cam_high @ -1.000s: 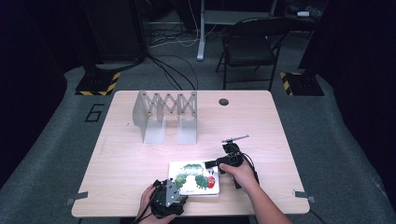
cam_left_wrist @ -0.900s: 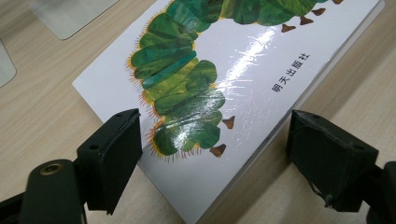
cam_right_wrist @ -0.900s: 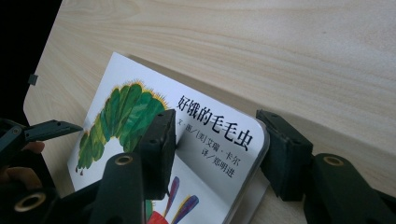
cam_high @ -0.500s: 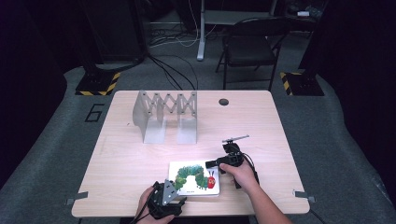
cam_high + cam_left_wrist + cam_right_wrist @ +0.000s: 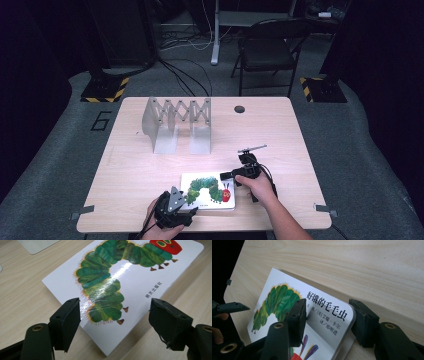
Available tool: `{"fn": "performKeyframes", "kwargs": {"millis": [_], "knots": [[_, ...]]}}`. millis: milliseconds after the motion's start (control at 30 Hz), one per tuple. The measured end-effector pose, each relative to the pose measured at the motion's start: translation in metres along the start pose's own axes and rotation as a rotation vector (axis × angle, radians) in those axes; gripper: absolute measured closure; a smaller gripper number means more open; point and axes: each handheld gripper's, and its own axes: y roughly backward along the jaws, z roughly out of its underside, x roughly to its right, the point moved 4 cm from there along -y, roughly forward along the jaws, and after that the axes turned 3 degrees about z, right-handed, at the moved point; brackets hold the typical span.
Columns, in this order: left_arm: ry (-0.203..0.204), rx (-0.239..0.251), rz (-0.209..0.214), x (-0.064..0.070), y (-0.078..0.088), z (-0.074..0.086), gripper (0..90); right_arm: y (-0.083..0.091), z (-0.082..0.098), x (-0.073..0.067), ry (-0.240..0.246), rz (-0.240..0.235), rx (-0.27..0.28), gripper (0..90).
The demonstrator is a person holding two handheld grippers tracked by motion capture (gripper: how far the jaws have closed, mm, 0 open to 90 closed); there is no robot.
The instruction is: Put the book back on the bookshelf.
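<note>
A thin, glossy picture book (image 5: pixel 207 192) lies flat on the pale wood-grain table (image 5: pixel 125 170), close to its near edge. Its white cover has rounded corners and carries a green caterpillar with a red head, plus rows of black printed characters; light glares off the laminated surface in the left gripper view (image 5: pixel 120 272).

The left gripper (image 5: pixel 175 209) sits at the book's near left corner. Its two black, blocky jaws, each faced with a matte pad, have just been closing and now stand apart on either side of that corner, with the pads not pressing on the cover (image 5: pixel 113 317).

The right gripper (image 5: pixel 240 172) is at the book's far right corner, above the caterpillar's red head. Its jaws have also just been closing. In the right gripper view one pad (image 5: pixel 298 315) lies over the cover and the other (image 5: pixel 363 320) sits just outside the rounded edge, so the corner is between them (image 5: pixel 328 322); whether the pads actually press on the book I cannot tell. The corner looks slightly raised off the table there, with a shadow under it.

Beyond the book, toward the table's far side, stands a brushed-metal bookend rack (image 5: pixel 175 122) with flat L-shaped plates joined by a scissor lattice. To the right of the rack, a small dark round hole (image 5: pixel 239 109) marks the tabletop.
</note>
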Motion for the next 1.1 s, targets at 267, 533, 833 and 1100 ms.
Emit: {"fn": "performKeyframes", "kwargs": {"millis": [267, 533, 833, 1100], "knots": [[0.041, -0.002, 0.007, -0.014, -0.001, -0.003, 25.5, 0.000, 0.000, 0.000, 0.002, 0.003, 0.002, 49.6], [0.065, -0.027, 0.037, -0.019, -0.007, -0.004, 23.4, 0.000, 0.000, 0.000, 0.001, 0.002, 0.003, 49.7], [0.133, -0.044, 0.077, -0.027, -0.014, -0.001, 12.3, 0.000, 0.001, -0.001, 0.008, 0.011, 0.010, 49.6], [0.176, 0.000, 0.114, -0.028, -0.019, 0.002, 12.1, 0.000, 0.001, -0.001, 0.013, 0.012, 0.004, 49.8]]}}
